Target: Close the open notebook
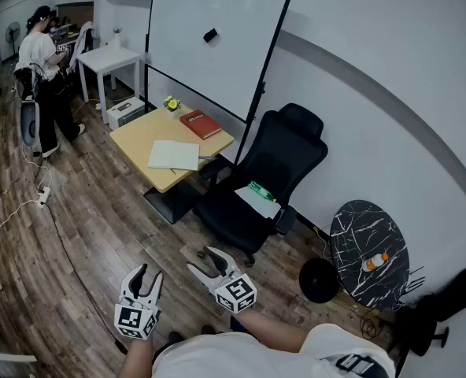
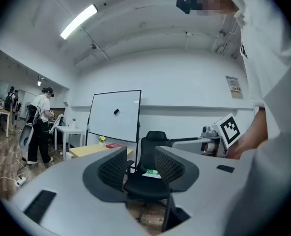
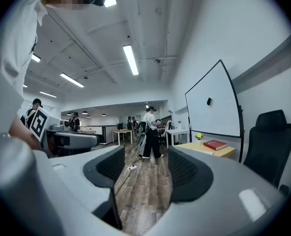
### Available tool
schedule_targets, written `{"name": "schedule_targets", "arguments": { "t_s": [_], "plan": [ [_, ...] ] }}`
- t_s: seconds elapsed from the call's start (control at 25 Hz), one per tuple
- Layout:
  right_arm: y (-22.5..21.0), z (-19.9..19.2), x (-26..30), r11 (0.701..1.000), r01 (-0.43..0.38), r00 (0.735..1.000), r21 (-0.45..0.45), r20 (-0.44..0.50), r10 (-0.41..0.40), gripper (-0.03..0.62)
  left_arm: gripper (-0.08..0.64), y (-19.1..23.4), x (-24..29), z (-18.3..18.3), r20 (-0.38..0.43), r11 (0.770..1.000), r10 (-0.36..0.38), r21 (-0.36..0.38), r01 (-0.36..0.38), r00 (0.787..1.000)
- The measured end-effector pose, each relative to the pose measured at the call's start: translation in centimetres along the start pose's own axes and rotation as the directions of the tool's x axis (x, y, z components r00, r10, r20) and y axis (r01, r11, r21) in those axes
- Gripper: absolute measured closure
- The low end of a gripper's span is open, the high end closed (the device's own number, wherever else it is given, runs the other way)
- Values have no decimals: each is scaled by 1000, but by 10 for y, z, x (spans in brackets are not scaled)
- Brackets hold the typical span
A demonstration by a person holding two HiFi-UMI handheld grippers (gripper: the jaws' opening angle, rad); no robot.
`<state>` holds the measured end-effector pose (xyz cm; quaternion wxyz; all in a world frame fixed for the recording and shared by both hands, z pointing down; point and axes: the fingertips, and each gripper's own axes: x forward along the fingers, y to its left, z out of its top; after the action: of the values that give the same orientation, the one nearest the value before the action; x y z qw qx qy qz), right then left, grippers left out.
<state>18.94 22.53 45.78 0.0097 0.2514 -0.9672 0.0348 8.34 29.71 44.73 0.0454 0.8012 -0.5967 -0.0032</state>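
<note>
Far-off, tiny and half-seen things

The open notebook (image 1: 174,155) on the yellow table (image 1: 134,136) is too far away to tell what is on its pages. A green thing (image 1: 260,190) on the black chair (image 1: 284,156) and an orange thing (image 1: 375,261) on the round table (image 1: 351,223) are too small to name. A black shape (image 1: 453,294) is cut off by the right edge. In the left gripper view, the jaws of the left gripper (image 2: 140,161) hide part of the chair's seat, and the notebook cannot be made out.
</note>
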Motion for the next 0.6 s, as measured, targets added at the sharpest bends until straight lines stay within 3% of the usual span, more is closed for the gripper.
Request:
{"name": "schedule_targets", "arguments": {
  "t_s": [0.2, 0.4, 0.6],
  "plan": [
    [-2, 5, -31, 1000, 21, 1000, -12, 12, -21, 316, 397, -18, -10, -7, -3, 1000, 3, -15, -3, 1000],
    [1, 5, -53, 998, 4, 998, 67, 57, -8, 315, 397, -24, -21, -7, 6, 999, 8, -44, -8, 1000],
    [1, 4, -57, 998, 36, 999, 43, 39, -37, 315, 397, -22, -34, -11, 14, 997, 21, -71, -20, 1000]
  ]
}}
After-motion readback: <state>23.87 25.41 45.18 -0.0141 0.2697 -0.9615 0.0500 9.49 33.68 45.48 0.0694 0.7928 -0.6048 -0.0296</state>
